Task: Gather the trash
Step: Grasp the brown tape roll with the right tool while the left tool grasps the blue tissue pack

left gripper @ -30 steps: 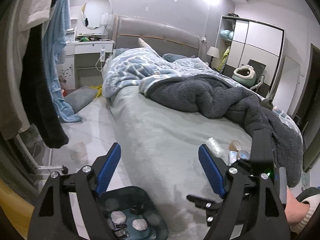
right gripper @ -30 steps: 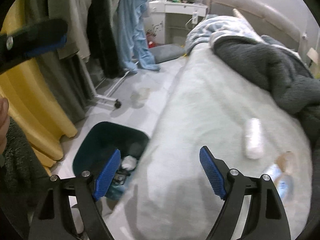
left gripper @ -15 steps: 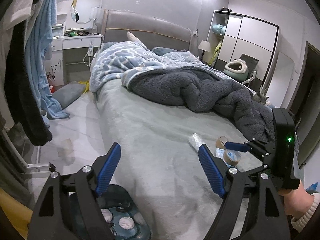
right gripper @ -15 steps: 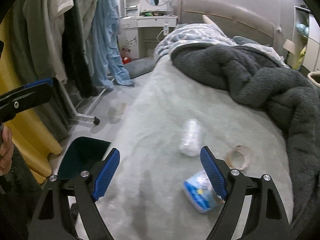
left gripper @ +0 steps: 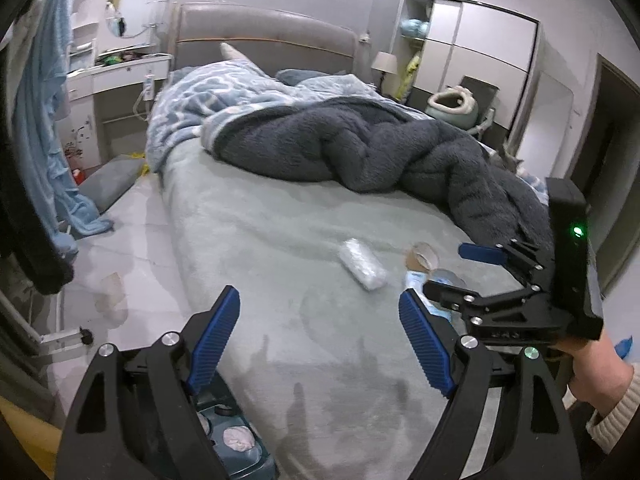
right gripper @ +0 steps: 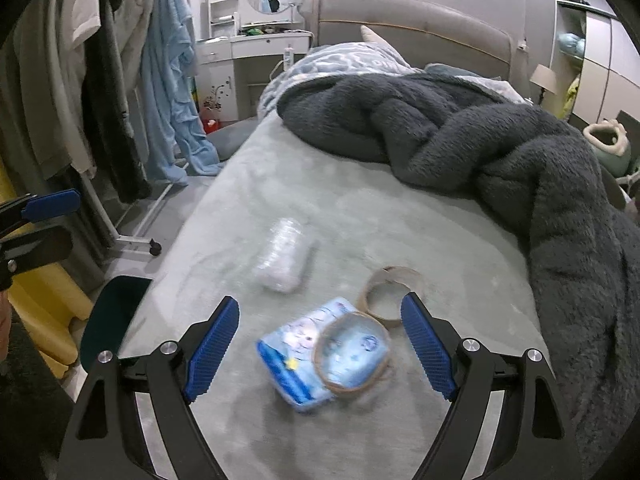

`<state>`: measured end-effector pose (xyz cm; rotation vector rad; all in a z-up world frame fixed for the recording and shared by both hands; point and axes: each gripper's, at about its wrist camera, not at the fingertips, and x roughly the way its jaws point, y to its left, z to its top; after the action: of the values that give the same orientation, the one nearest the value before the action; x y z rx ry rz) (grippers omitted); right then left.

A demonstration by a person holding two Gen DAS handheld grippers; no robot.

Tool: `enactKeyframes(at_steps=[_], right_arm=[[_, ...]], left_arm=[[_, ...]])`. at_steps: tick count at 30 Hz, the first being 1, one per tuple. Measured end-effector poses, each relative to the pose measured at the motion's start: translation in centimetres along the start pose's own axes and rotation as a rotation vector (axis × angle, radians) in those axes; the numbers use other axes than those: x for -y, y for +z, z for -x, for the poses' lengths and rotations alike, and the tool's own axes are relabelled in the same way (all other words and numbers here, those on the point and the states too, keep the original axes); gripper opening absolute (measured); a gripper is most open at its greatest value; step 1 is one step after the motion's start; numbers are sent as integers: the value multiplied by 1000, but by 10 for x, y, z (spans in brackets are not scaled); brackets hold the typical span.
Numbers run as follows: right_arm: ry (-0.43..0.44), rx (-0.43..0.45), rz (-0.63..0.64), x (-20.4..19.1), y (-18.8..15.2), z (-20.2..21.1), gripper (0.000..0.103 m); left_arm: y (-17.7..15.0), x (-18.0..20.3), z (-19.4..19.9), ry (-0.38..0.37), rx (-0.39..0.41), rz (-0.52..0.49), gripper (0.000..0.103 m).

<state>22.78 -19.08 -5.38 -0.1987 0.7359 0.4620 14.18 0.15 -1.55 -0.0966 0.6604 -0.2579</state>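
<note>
Closer now, right claw (right gripper: 320,344) spread over a blue pack (right gripper: 308,356), seemingly tissues; left claw (left gripper: 320,332) spread.

Cool ceiling light, fisheye-bent edges (near trash slightly blurred)

Your left wrist view looks from the bed's (left gripper: 280,240) foot toward the headboard (left gripper: 264,40), bin (left gripper: 236,440) near below; your right wrist view sits closer over the bed (right gripper: 360,216); both share the clear wrapped roll (left gripper: 362,264) (right gripper: 284,256).
</note>
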Motion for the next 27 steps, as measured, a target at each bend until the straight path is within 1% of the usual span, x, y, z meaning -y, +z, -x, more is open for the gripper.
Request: enactKeyframes(at_steps=[2, 6, 9, 11, 12, 15, 21, 27], right_arm=[[-3, -12, 3, 3, -4, -3, 84], [-30, -45, 19, 8, -13, -12, 73], [-39, -72, 16, 15, -17, -20, 66], [-29, -89, 9, 18, -22, -24, 60], [-22, -94, 6, 19, -23, -26, 55], [2, -100, 1, 21, -26, -28, 48], [40, -65, -19, 26, -19, -11, 47], [52, -34, -67, 48, -21, 6, 47]], left_arm=[[-1, 8, -5, -14, -9, -15, 84], [-3, 19, -16, -43, -26, -22, 84], [-5, 26, -25, -64, -46, -26, 84], [-6, 31, -30, -75, -56, -30, 84], [-6, 32, -33, -79, -61, -33, 84], [-10, 41, -42, -92, -82, -47, 84], [-17, 61, -59, -109, -106, -83, 84], [-21, 75, -73, -124, -114, -107, 84]])
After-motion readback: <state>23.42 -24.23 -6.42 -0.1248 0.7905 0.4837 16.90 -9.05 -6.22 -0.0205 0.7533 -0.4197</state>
